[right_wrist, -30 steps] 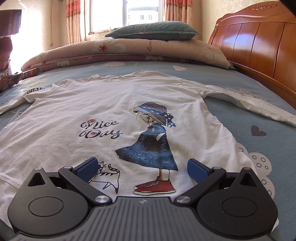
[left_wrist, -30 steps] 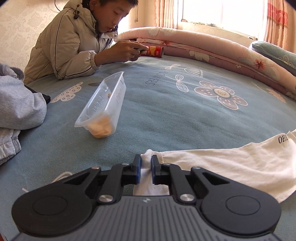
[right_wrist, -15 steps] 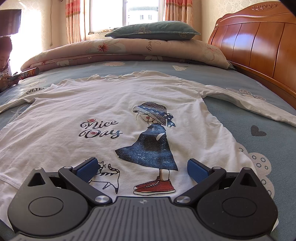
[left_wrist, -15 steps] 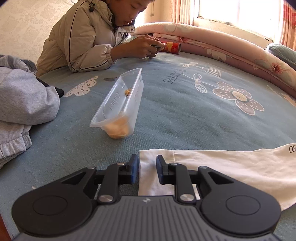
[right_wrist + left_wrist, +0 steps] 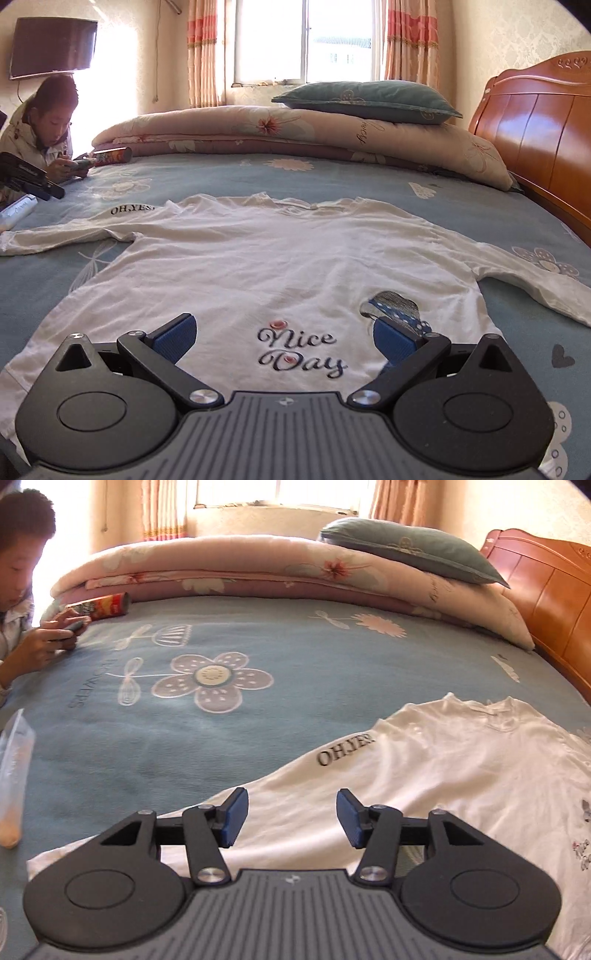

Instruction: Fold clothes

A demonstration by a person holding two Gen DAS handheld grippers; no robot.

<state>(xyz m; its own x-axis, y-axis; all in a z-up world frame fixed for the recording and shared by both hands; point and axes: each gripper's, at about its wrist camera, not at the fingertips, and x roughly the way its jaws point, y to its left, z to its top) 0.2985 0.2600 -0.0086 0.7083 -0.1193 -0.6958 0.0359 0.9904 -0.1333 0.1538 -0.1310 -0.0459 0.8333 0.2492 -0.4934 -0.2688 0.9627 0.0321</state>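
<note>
The left tongs point(image 5: 291, 819) have let go of the sleeve cuff they pinched a second ago; their jaws have just been opening and now stand apart, empty, over the white long-sleeved printed T-shirt point(image 5: 280, 266) spread flat on the blue flowered bed point(image 5: 258, 716). The right tongs point(image 5: 282, 338) hang wide apart as before, the shirt's neck at twelve o'clock.

White long-sleeve tee point(image 5: 280, 266) lying flat, face up on blue bedsheet, sleeves spreading out both sides, "Nice Day" girl print showing, "OH,YES" on shoulder.
</note>
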